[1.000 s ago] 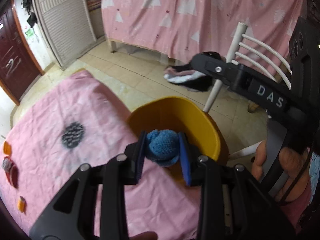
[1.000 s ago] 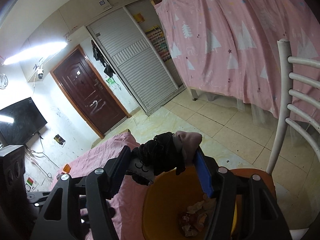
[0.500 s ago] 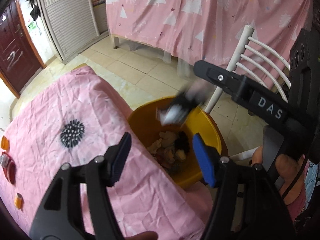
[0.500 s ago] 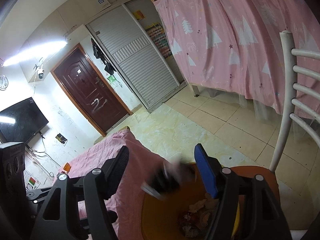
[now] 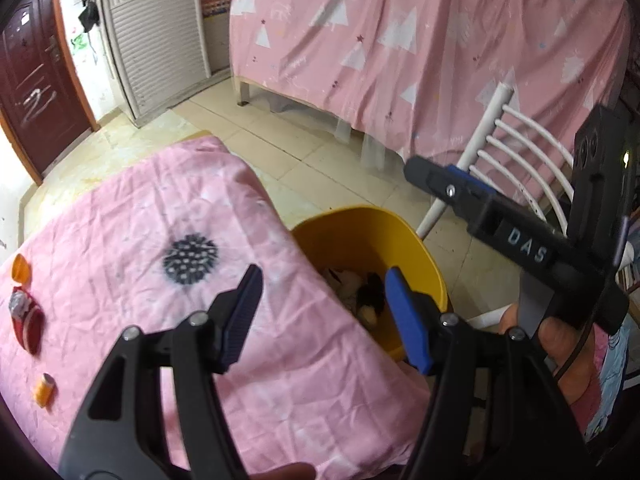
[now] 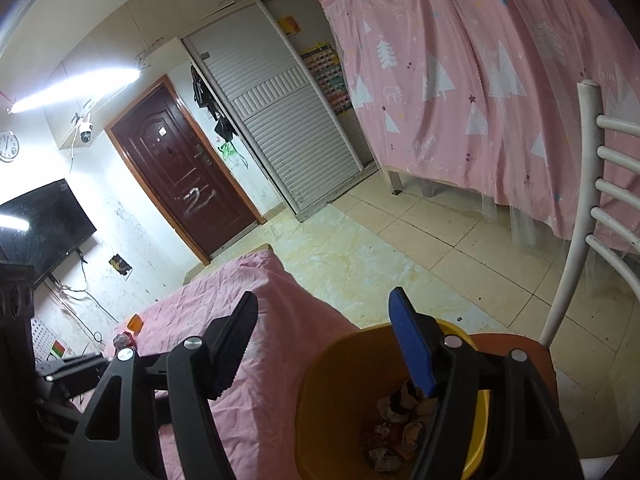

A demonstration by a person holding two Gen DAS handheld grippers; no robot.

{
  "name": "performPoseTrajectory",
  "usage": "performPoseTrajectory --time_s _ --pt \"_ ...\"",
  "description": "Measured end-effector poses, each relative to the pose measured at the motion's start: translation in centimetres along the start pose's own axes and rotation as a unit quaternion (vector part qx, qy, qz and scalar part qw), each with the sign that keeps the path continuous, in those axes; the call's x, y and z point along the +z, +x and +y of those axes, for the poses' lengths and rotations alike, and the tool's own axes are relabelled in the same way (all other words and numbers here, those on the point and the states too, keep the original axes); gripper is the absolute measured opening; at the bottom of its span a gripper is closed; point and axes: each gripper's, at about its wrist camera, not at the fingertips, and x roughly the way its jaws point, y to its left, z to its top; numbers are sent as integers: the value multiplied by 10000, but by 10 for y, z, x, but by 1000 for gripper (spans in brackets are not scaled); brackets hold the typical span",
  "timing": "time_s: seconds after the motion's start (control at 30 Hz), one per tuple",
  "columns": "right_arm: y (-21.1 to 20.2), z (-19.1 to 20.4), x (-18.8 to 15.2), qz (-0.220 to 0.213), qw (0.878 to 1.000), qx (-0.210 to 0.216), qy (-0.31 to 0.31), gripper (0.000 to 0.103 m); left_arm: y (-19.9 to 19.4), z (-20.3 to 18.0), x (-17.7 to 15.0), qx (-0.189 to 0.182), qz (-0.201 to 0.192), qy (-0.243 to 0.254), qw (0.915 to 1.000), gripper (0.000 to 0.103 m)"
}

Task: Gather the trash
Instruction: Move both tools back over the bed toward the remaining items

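A yellow bin (image 5: pixel 362 220) stands beside the pink-clothed table (image 5: pixel 140 216), with crumpled trash (image 5: pixel 370 298) in its bottom. My left gripper (image 5: pixel 324 280) hangs open and empty over the table edge and the bin's near rim. My right gripper (image 6: pixel 323 300) is also open and empty, above the bin (image 6: pixel 320 364) and its trash (image 6: pixel 396 420). One finger (image 5: pixel 460 196) of the right gripper reaches in from the right in the left wrist view. On the cloth lie a black spiky piece (image 5: pixel 191 260), a red item (image 5: pixel 26 322), an orange cap (image 5: pixel 20 268) and a small orange bottle (image 5: pixel 44 388).
A white slatted chair (image 6: pixel 580 240) stands right behind the bin, which seems to rest on its brown seat (image 6: pixel 516 344). A bed under a pink sheet (image 5: pixel 400 40) fills the back. Tiled floor (image 6: pixel 400 248) lies between the table and the bed. A hand (image 5: pixel 560 344) holds the right gripper.
Both grippers opened. The blue knitted piece left my left jaws and the black-and-pink cloth dropped from my right jaws into the bin. My left gripper pulled back and up.
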Motion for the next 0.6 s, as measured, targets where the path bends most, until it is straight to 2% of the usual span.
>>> performPoseTrajectory --time_s 0.47,0.6 --pt "25 72 8 206 9982 85 -556 62 -36 64 -14 -24 -283 -554 9981 61" --pt "38 96 7 302 9966 149 -746 62 -46 85 -18 70 -370 -700 9968 61"
